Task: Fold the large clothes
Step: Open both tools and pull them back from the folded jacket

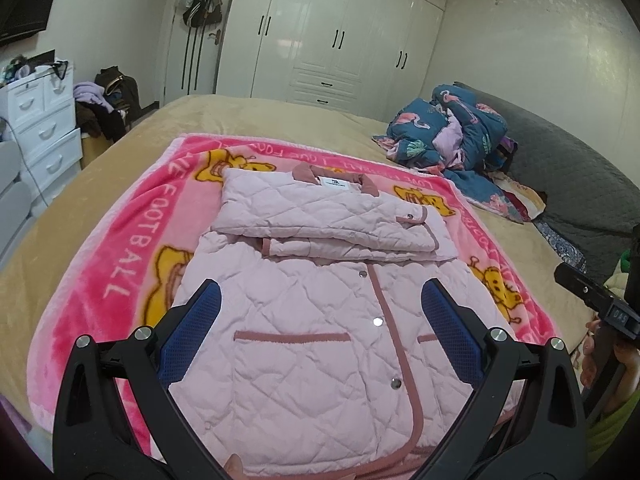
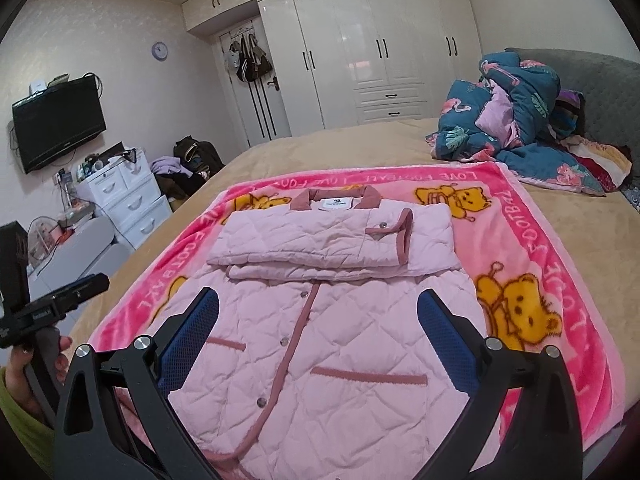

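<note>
- A home bedroom is showing here: a wide bed (image 2: pixel 360 140) under a tan cover is filling most of the room.
- Glossy white wardrobes (image 2: pixel 380 56) are lining the far wall.
- Bags (image 2: pixel 250 60) are hanging on the door.
- A television (image 2: pixel 58 122) is hanging above white drawers (image 2: pixel 128 200).
- A crumpled quilt (image 2: pixel 516 120) is lying by the grey headboard (image 2: pixel 600 80).

- A tan bed (image 2: pixel 360 148) fills the room, with a pink bear-print blanket (image 2: pixel 560 240) spread flat on it.
- A rumpled blue flamingo quilt (image 2: pixel 516 120) is heaped at the bed's grey headboard (image 2: pixel 600 80).
- White wardrobes (image 2: pixel 380 48) stand beyond the bed; a white drawer unit (image 2: pixel 128 200) stands beside it, under a wall television (image 2: pixel 56 124).
</note>
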A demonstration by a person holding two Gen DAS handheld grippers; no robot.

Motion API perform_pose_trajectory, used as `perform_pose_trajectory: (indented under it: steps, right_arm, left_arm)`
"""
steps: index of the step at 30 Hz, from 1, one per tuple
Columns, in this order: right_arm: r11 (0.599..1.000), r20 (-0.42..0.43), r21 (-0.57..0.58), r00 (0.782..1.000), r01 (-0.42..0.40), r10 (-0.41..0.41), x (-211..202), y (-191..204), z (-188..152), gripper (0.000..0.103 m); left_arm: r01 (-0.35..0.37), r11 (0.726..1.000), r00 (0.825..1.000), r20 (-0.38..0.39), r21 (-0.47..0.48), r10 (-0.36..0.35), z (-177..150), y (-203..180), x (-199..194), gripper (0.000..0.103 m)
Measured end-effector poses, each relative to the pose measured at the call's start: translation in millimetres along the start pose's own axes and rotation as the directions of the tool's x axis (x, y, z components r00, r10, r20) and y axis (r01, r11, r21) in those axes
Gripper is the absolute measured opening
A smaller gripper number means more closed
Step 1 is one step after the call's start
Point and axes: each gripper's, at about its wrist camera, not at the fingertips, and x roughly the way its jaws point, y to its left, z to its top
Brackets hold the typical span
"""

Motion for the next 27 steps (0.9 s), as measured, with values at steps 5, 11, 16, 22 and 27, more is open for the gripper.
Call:
perform_pose_trajectory:
  steps: [5, 11, 16, 22, 27]
  right_arm:
    - [1.0, -0.009, -0.001, 1.0, -0.009, 0.009, -4, 1, -13, 0.099]
    - [1.0, -0.014, 0.007, 1.0, -0.009, 0.009, -10, -3, -23, 0.099]
    - [1.0, -0.028, 0.021, 1.0, 0.005, -0.004, -12, -11, -33, 0.099]
    - [0.999, -0.06, 0.033, 0.998, 0.027, -0.025, -11, -22, -50, 0.099]
    - [0.998, -0.088, 0.046, 0.995, 0.043, -0.039, -9, -33, -66, 0.099]
  left_arm:
    - [-0.008, 1.0, 1.0, -0.001, 0.001, 0.008, -6, -2, -5, 0.094]
    - [-0.019, 1.0, 1.0, -0.01, 0.012, 0.019, -13, -2, -8, 0.094]
    - [-0.033, 0.999, 0.999, -0.026, 0.023, 0.033, -22, -3, -7, 0.094]
    - [-0.044, 0.999, 0.997, -0.063, 0.029, 0.045, -36, -1, -1, 0.094]
    - [-0.071, 0.996, 0.992, -0.105, 0.05, 0.076, -47, 2, 6, 0.094]
